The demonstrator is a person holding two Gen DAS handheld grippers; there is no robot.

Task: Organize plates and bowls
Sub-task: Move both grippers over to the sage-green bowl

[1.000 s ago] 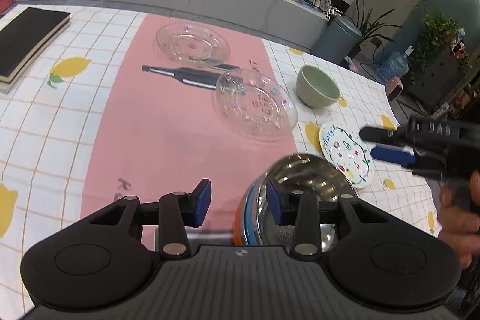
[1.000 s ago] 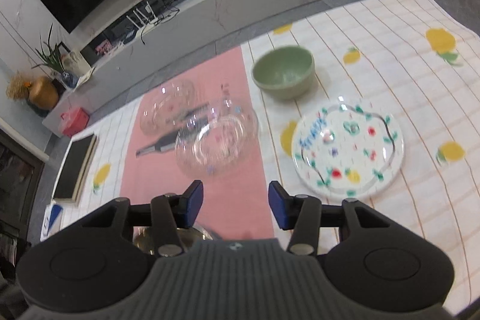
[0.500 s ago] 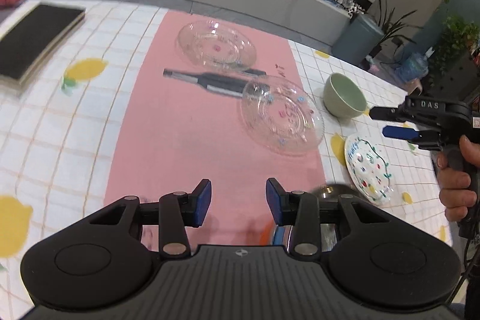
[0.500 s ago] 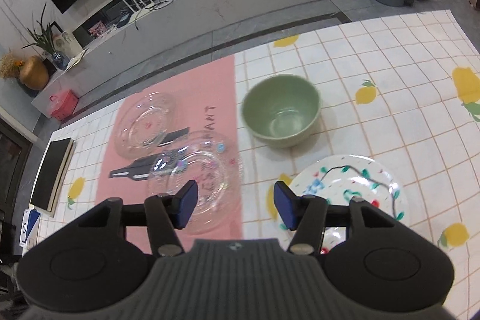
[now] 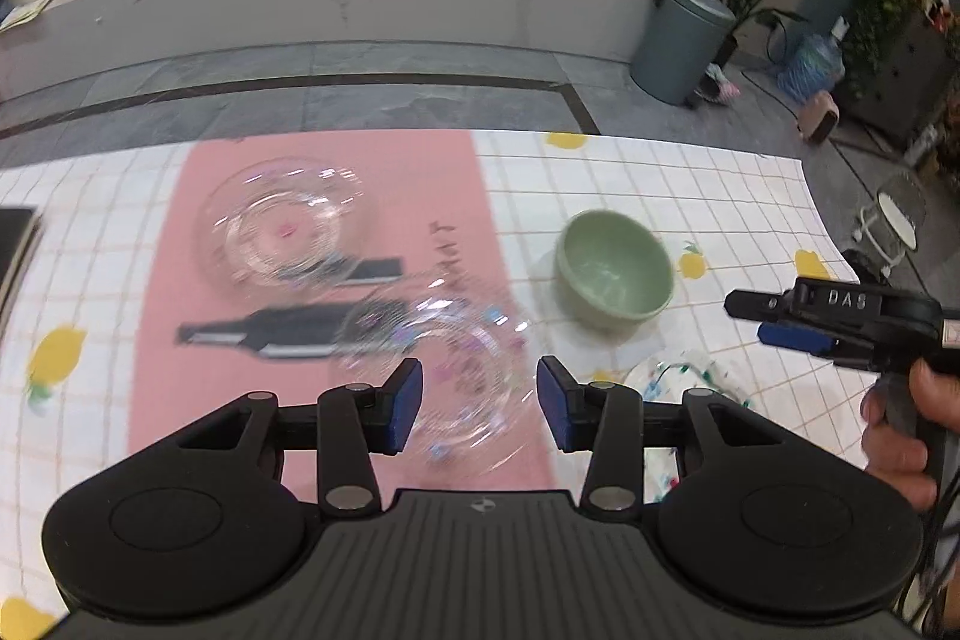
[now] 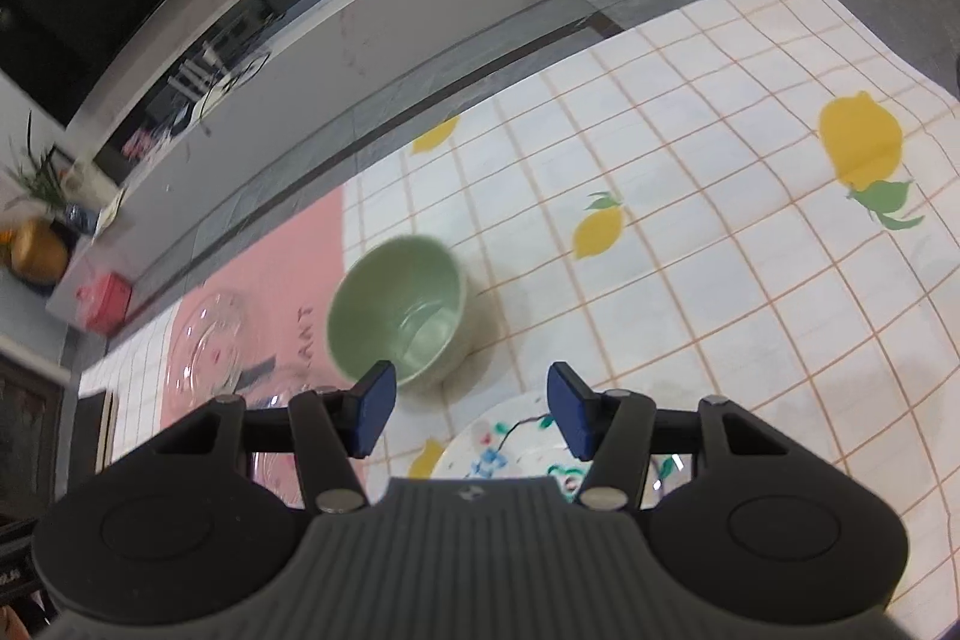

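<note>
My left gripper is open and empty above a clear glass plate on the pink runner. A second clear glass plate lies farther back. A green bowl stands upright to the right on the tablecloth. A white painted plate lies partly hidden behind my left gripper. My right gripper is open and empty, just above the painted plate, with the green bowl ahead to its left. The right gripper also shows in the left wrist view.
A black tool lies on the pink runner under the near glass plate. A dark book sits at the table's left edge. The table's far edge runs close behind the plates, with floor and a grey bin beyond.
Both grippers have moved forward and tilted up. The steel bowl has dropped out of the left wrist view. The right gripper has come closer to the green bowl and over the painted plate.
</note>
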